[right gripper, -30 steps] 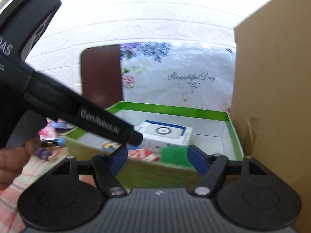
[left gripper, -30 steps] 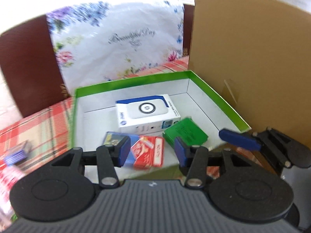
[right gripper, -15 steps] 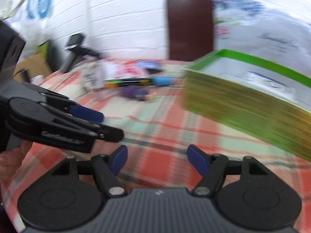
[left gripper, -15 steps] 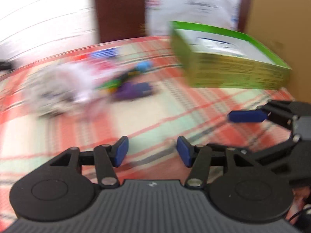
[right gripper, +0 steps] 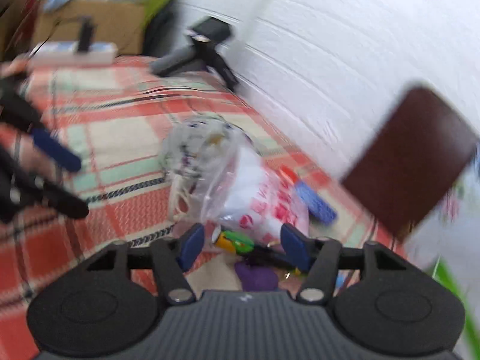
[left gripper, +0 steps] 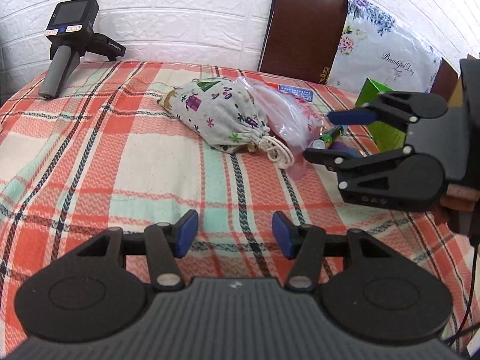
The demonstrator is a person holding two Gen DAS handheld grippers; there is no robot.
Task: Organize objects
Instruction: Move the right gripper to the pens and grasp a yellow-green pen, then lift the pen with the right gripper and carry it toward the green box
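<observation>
- Pouch (left gripper: 219,117), a printed drawstring one, lies on its side around the middle of the table (left gripper: 120,165), a bit toward the far edge, cord end pointing at the near-right.
- Clear plastic bag (left gripper: 282,111) with pink print is slumped right against the pouch's right side.
- Just right of the bag there's a green and yellow battery (left gripper: 331,134) with a purple thing (right gripper: 255,276) next to it. Can't tell what the purple thing is, too blurry.
- Blue card (left gripper: 295,91) lies flat behind the bag, near the far edge.
- Green box (left gripper: 381,114) stands at the far right corner, mostly hidden.
- Right gripper (right gripper: 243,244) has its jaws on either side of the battery. They've just been closing, but there's a gap on both sides and the pads aren't touching it.
- Left gripper (left gripper: 235,234) hangs over bare cloth near the front edge, jaws apart and just eased in a little, nothing between them.
- Spare gripper (left gripper: 69,39) sits in the far left corner by the wall.
</observation>
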